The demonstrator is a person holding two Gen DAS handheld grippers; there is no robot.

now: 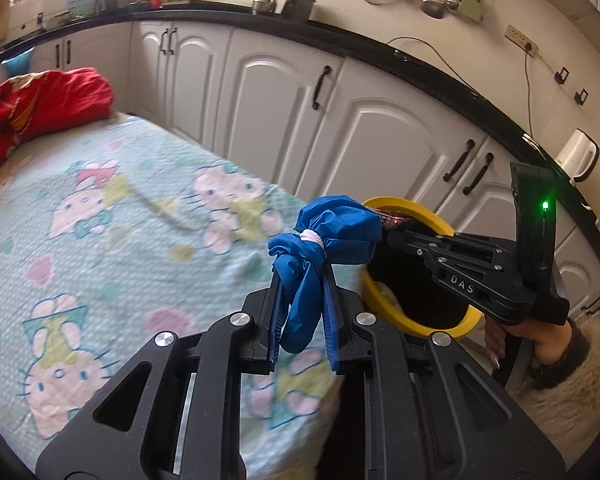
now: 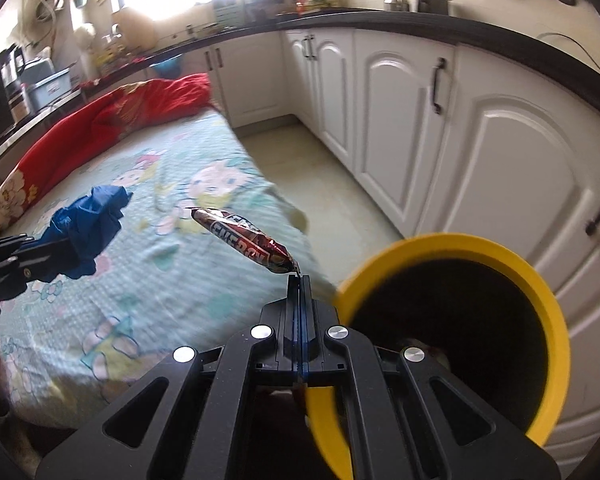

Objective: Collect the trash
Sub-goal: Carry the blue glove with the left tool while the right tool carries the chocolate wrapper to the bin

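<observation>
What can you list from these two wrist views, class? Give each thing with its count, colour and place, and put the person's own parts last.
bin: one, yellow rim, dark inside, on the floor beside the bed's corner.
snack wrapper: one, red and silver, pinched by one end in the right hand-held gripper, in the air beside the bin.
blue plastic bundle: one, blue with a white tie, held in the left hand-held gripper over the bed.
bedsheet: one, pale green with cartoon cats, on the bed.
quilt: one, red, bunched at the bed's far end.
cabinets: a row, white, dark handles, under a black counter.
left hand-held gripper: one, black, blue pads.
right hand-held gripper: one, black, shut.
</observation>
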